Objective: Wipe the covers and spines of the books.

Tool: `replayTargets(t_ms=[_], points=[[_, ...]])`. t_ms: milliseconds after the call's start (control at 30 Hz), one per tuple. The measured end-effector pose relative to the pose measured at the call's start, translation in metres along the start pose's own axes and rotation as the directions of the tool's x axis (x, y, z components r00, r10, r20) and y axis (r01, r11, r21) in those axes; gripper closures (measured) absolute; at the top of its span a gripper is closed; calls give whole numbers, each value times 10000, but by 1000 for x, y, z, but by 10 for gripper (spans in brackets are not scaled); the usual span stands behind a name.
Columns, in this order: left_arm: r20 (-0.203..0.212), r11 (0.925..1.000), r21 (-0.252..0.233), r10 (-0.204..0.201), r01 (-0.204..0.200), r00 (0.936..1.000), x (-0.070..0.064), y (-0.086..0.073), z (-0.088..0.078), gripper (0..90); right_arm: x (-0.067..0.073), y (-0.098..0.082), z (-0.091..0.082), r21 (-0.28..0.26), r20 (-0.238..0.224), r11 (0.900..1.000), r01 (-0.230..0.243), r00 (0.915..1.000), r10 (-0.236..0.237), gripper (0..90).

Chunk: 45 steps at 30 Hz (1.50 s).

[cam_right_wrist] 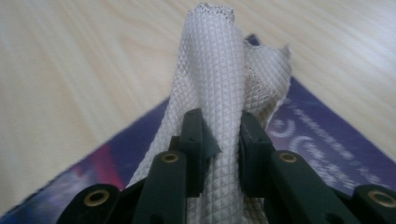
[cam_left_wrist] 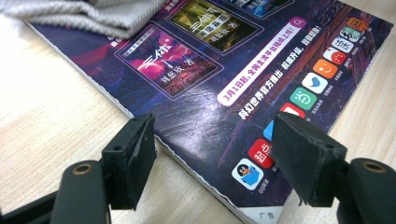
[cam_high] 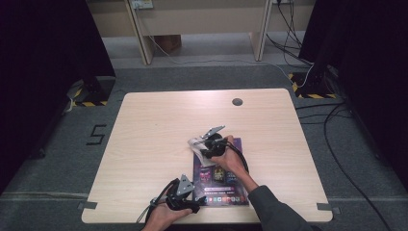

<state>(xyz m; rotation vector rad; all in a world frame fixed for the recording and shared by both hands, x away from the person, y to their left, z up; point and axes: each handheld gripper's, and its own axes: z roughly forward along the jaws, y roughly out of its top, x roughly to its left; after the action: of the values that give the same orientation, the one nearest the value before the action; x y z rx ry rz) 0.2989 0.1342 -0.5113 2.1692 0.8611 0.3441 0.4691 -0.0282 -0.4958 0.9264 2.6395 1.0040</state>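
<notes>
Right gripper (cam_right_wrist: 219, 144): jaws clenched on raised fold of grey cloth (cam_right_wrist: 215, 84), cloth bunched over magazine (cam_right_wrist: 317, 140) top corner. Left gripper (cam_left_wrist: 210, 158): jaws spread, straddling magazine's lower corner without touching. Magazine flat on table (cam_high: 154, 125).

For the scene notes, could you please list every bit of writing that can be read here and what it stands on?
"5": floor marking left of the table.
"3月1日起": white banner on the magazine; the rest is blurred.
"三体": cover tile there.
"广告": magazine's bottom corner.
App icon captions: too small.
</notes>
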Motion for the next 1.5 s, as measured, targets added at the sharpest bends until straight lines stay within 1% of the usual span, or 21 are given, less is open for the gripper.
replayTargets(t_ms=[67, 133, 167, 233, 300, 333, 400, 433, 500, 567, 667, 767, 833, 967, 1000, 1133, 1200, 1333, 1400, 1433, 1500], points=[[-2, 10000, 4, 8, -8, 10000, 0, 0, 0, 301, 6, 1, 2, -20, -362, 10000, 45, 9993, -46, 759], [-12, 10000, -7, 32, -32, 10000, 0, 0, 0, 301, 12, 3, 4, 28, -393, 9997, 249, 9989, -248, 761], [-11, 10000, -8, 30, -30, 10000, 0, 0, 0, 302, 15, 4, 4, 79, -306, 9991, 411, 9987, -409, 762], [-8, 10000, -18, 4, -4, 10000, 0, 0, 0, 301, 15, 5, 4, 116, -216, 9986, 520, 9984, -517, 763], [2, 10000, -25, 16, -16, 10000, 0, 0, 0, 302, 13, 4, 4, 88, -113, 9987, 496, 9987, -495, 763], [10, 10000, -22, 5, -5, 10000, 0, 0, 0, 302, 9, 4, 3, 83, 130, 9989, 469, 9988, -470, 763], [12, 10000, -20, -5, 5, 10000, 0, 0, 0, 301, 2, 2, 1, 21, 339, 9997, 244, 9991, -245, 762], [8, 10000, -20, -31, 31, 10000, 0, 0, 0, 301, -3, 1, 0, -31, 503, 10000, 12, 9987, -10, 762], [10, 10000, -4, -29, 29, 10000, 0, 0, 0, 301, -11, -2, -3, -30, 774, 9997, -228, 9967, 229, 762], [15, 10000, 5, -35, 35, 10000, 0, 0, 0, 301, -15, -3, -4, -88, 828, 9996, -285, 9961, 291, 762], [8, 10000, -3, -40, 40, 10000, 0, 0, 0, 301, -10, -2, -4, -10, 1033, 9999, -113, 9946, 113, 763], [1, 10000, -1, -28, 28, 10000, 0, 0, 0, 301, -3, 2, 2, -148, 841, 9998, 93, 9964, -80, 763], [-4, 10000, -5, -17, 17, 10000, 0, 0, 0, 301, 1, 4, 5, -212, 625, 9997, 126, 9980, -113, 763], [8, 10000, -20, -25, 25, 10000, 0, -1, 0, 301, 12, 5, 6, -162, 72, 9995, 279, 9996, -278, 763], [-1, 10000, -26, -22, 22, 10000, 0, -1, 0, 301, 15, 4, 6, -122, 16, 9993, 346, 9994, -346, 763], [-28, 10000, -43, -13, 13, 10000, -1, -1, -1, 302, 19, 4, 5, -63, 43, 9988, 476, 9989, -475, 761], [-48, 10000, -64, -4, 4, 10000, -1, -1, -1, 303, 17, 4, 5, -41, 22, 9989, 462, 9989, -462, 760], [-34, 10000, -19, 6, -6, 10000, -1, -1, -1, 305, 11, 0, 0, 15, 358, 9991, 433, 9984, -433, 760], [-46, 10000, -22, -54, 54, 10000, -1, -1, -1, 307, 8, -3, -2, -2, 383, 9994, 334, 9987, -334, 760], [-86, 10000, -23, -36, 36, 10000, -2, -1, -1, 308, 8, -5, -4, -51, 356, 9996, 261, 9990, -259, 762], [-101, 10000, -62, 60, -61, 9999, -3, -2, -2, 312, 11, -7, -5, -51, 359, 9993, 359, 9987, -357, 763]])
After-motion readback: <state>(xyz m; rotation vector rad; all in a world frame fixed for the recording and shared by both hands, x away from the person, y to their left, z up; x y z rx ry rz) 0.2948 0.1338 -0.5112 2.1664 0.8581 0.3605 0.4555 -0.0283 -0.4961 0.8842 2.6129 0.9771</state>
